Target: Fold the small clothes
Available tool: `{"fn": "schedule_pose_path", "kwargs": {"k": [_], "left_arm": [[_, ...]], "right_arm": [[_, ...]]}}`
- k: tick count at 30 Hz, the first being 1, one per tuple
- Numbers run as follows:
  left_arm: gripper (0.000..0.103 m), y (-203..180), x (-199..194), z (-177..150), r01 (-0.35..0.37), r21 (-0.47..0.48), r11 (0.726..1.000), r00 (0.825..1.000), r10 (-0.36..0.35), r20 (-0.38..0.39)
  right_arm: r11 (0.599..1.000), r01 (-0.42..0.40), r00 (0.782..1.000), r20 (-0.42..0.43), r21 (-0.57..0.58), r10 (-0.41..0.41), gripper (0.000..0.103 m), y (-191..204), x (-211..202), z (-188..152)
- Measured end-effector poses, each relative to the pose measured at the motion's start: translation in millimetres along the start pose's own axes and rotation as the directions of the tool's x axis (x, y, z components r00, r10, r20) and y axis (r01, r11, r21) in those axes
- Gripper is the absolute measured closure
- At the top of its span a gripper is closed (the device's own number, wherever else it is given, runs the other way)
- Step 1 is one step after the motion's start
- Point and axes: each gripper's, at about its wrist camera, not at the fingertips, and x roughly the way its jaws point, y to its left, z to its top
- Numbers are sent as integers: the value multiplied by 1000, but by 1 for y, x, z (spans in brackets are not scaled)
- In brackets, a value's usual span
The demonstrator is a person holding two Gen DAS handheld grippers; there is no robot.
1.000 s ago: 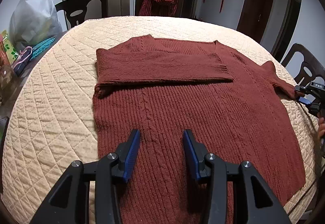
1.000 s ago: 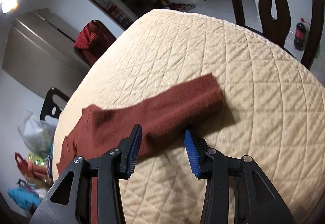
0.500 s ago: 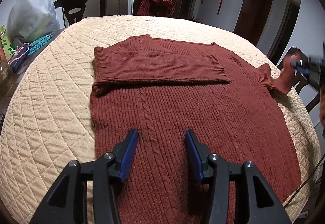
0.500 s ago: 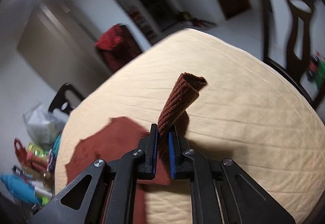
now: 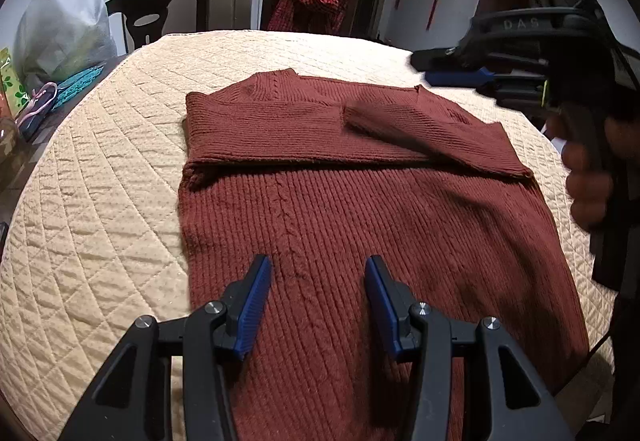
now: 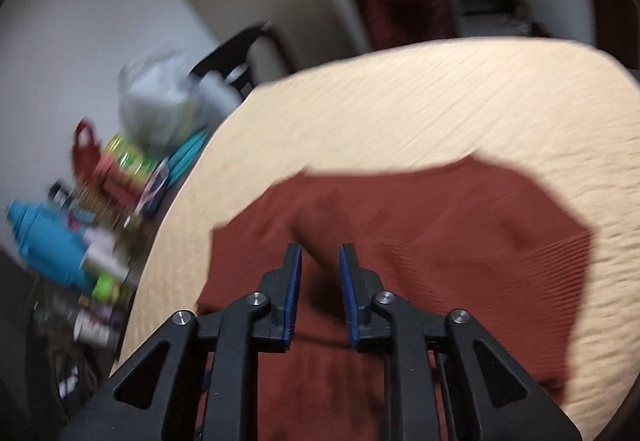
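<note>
A rust-red knit sweater (image 5: 360, 221) lies flat on the round table's beige quilted cover (image 5: 100, 201). Its left sleeve (image 5: 260, 133) is folded across the chest, and the right sleeve (image 5: 400, 129) lies slanted over it. My left gripper (image 5: 318, 265) hovers open above the sweater's lower middle, holding nothing. My right gripper (image 5: 432, 67), held by a hand (image 5: 588, 177), hangs above the right shoulder. In the blurred right wrist view, the right gripper (image 6: 320, 249) has its jaws opening over the sweater (image 6: 460, 241); the pads press on nothing.
Dark chairs (image 5: 160, 13) ring the far side of the table, one draped with a red checked garment (image 5: 312, 1). A grey plastic bag (image 5: 64, 33) and assorted clutter (image 6: 100, 201) crowd the table's left edge. A cable hangs at the right.
The right gripper closed on the right sleeve at the table's right side, carried it left over the chest and let go. The left gripper stayed put, open.
</note>
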Motion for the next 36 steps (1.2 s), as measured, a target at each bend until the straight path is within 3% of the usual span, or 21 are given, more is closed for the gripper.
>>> {"fn": "schedule_pose_path", "kwargs": {"k": [5, 9, 11, 13, 15, 19, 23, 27, 28, 31, 36], "left_arm": [[51, 7, -15, 11, 24, -5, 1000, 1000, -24, 3], [51, 5, -25, 38, 17, 19, 1000, 999, -18, 51], [51, 3, -24, 54, 39, 23, 999, 997, -41, 63], [51, 0, -18, 70, 39, 27, 999, 997, -41, 68], [51, -4, -9, 84, 47, 39, 998, 996, -50, 75], [52, -8, 22, 105, 77, 19, 997, 997, -77, 28], [58, -17, 50, 108, 63, 43, 997, 998, -63, -19], [78, -20, 76, 99, 89, 24, 996, 992, -87, -92], [86, -22, 78, 97, 91, 34, 995, 992, -87, -93], [96, -29, 73, 93, 68, 72, 995, 996, -64, -58], [98, -20, 65, 90, 71, 60, 996, 997, -69, -42]], "right_arm": [[994, -69, 997, 16, -83, 70, 83, 8, -19, -12], [998, 23, 999, 39, -62, -21, 83, -11, -32, -13], [995, 81, 997, 8, -61, -81, 83, -18, -25, -18], [990, 117, 985, -116, -76, -125, 83, -31, -6, -28], [989, 122, 975, -175, -79, -134, 83, -39, 1, -39], [994, 48, 988, -143, -97, -61, 83, -39, -18, -51], [997, 60, 997, -39, -40, -61, 83, -61, -49, -46], [992, 104, 993, 46, 66, -107, 83, -94, -73, -40], [990, 116, 991, 50, 82, -120, 83, -100, -74, -39], [985, 140, 988, 42, 101, -145, 83, -110, -70, -37], [972, 202, 978, 27, 120, -207, 83, -116, -59, -31]]}}
